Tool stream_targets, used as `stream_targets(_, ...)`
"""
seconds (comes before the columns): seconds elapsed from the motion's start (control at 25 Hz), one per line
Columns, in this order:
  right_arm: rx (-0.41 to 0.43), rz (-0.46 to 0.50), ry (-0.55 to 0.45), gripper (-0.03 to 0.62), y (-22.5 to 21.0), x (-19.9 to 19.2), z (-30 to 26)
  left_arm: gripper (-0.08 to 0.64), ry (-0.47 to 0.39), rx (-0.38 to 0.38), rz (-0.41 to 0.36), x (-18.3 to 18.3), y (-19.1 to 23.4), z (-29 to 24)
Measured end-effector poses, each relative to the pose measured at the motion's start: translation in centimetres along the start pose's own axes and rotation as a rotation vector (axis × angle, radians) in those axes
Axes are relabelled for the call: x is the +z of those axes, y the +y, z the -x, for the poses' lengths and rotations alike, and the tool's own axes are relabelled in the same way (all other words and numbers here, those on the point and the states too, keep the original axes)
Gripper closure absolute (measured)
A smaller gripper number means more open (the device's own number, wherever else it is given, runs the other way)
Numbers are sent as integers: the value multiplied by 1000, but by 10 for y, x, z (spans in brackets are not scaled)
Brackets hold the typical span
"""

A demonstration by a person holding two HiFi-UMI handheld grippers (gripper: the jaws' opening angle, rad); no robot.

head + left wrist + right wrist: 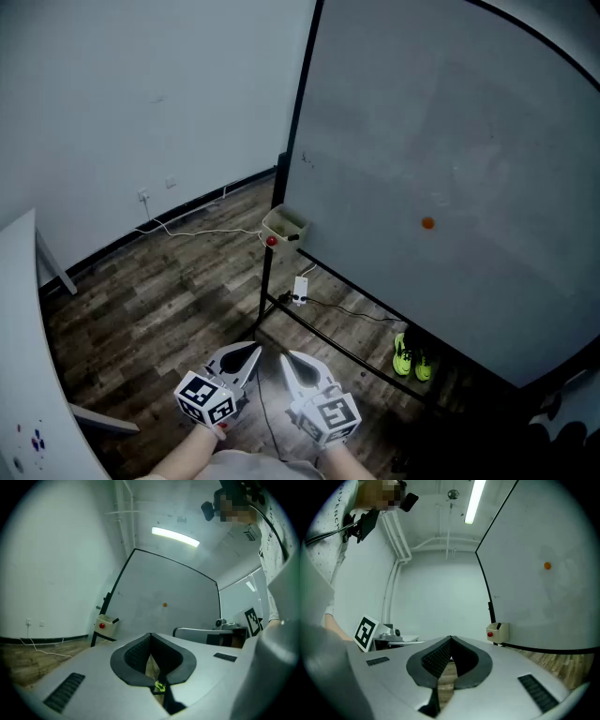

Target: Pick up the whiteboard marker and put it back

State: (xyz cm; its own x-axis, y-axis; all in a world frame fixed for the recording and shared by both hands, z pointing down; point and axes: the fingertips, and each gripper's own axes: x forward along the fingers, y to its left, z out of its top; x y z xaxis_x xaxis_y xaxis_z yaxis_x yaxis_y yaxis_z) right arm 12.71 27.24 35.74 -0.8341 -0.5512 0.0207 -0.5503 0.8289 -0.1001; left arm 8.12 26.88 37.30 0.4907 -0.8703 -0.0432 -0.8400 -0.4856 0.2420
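Grey-white whiteboard on a black stand, upright on a wood-plank floor. One small orange dot on the board face.

Small pale box fixed at the board's lower left corner, on the stand's upright. Red round spot on the box's front. A short dark pen-shaped thing pokes up at a tilt from the box's right side; I read it as the whiteboard marker. It sits in the box, well apart from both grippers.

Left hand-held gripper: low in the head view, held level, tips toward the board. Its own view shows the dark pads meeting at the tips, nothing between them: clenched, empty.

Right hand-held gripper: just beside the left one, also level. Pads together at the tips in its own view, only floor seen through the gap lower down: clenched, empty.

Other items: pair of yellow-green shoes under the board by the stand's lower rail; white cable running along the floor from the wall toward the stand.
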Motion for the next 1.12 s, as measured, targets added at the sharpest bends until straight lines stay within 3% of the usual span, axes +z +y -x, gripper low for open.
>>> stream_targets(0.36, 0, 36, -91, 574, -10, 10, 7, 545, -14, 52, -37, 2, -4, -1)
stream_targets(0.64, 13, 41, -90, 574, -6, 7, 13, 545, -9, 74, -23, -8, -6, 2)
stream_targets(0.92, -21, 33, -84, 572, -29, 2, -6, 545, -25, 21, -40, -1, 8, -30)
stream_targets(1.12, -20, 36, -51, 572, -59, -13, -54, 545, -11, -18, -30, -7, 51, -70)
